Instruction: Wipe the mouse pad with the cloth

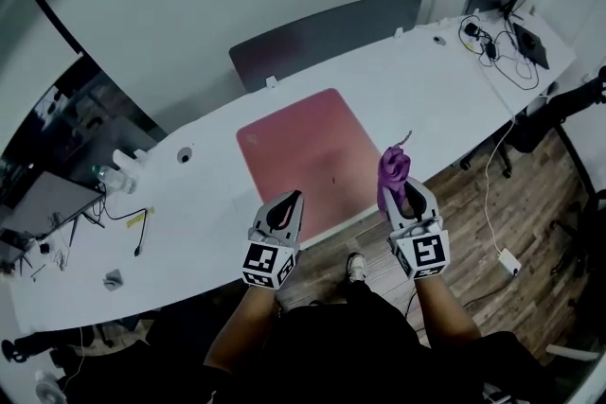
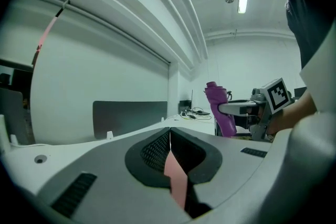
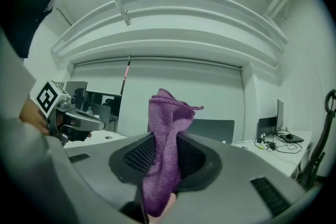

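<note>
No readable text or labels anywhere.

Both grippers are grey-bodied: left gripper (image 1: 294, 198), right gripper (image 1: 409, 191), black ribbed pads (image 2: 154, 152) inside. White marker cubes (image 1: 268, 264), black squares, at seven and five o'clock. Black top (image 1: 350, 345) at six, pale shoe (image 1: 356, 267) just above.
</note>
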Available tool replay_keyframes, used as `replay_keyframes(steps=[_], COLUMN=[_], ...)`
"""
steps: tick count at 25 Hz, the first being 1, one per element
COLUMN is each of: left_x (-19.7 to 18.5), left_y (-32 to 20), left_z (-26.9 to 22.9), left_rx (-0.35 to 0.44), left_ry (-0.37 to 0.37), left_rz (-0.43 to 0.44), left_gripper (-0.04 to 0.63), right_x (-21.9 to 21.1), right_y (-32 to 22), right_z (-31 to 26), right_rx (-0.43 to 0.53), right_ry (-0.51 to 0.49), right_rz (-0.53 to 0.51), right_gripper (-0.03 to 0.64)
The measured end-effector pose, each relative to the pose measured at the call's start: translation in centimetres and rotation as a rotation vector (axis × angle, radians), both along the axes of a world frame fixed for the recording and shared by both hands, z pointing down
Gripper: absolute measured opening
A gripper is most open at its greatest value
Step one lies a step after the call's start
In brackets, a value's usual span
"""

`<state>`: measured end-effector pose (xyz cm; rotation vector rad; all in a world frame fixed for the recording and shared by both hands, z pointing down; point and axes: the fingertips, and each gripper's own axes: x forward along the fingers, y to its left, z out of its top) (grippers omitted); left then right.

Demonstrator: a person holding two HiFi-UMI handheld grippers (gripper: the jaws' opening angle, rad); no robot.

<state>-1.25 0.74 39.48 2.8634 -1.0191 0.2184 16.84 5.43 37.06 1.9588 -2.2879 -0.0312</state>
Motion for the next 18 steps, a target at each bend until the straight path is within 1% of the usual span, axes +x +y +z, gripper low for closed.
replay_keyframes(steps=[4,9,14,18], left_x=[-0.1,0.0,-0.2,-0.8], left_y=[-2.1,-4.5,-6.5,-7.5], left_z=[0.1,0.5,-0.3,0.1], left_rx=[-0.006,0.006,-0.037,-0.037], left_ry=[-0.020,-0.076,-0.018,-0.022], left_rz=[-0.078,-0.143,-0.221,-0.282], left_gripper=[0.023,0.023,0.023,0.023], right_x=[1.3,1.5,1.5,1.0], right_y=[-2.8,-6.3,-9.5,-11.7], right_z=[0.9,1.9,2.6,3.4], right_rx=[-0.020,-0.026,-0.034,-0.066], right_ry=[-0.005,-0.021,-0.014,-0.026], right_rz=[-0.057,-0.125,-0.222,-0.282], right_gripper=[0.118,0.118,0.118,0.118])
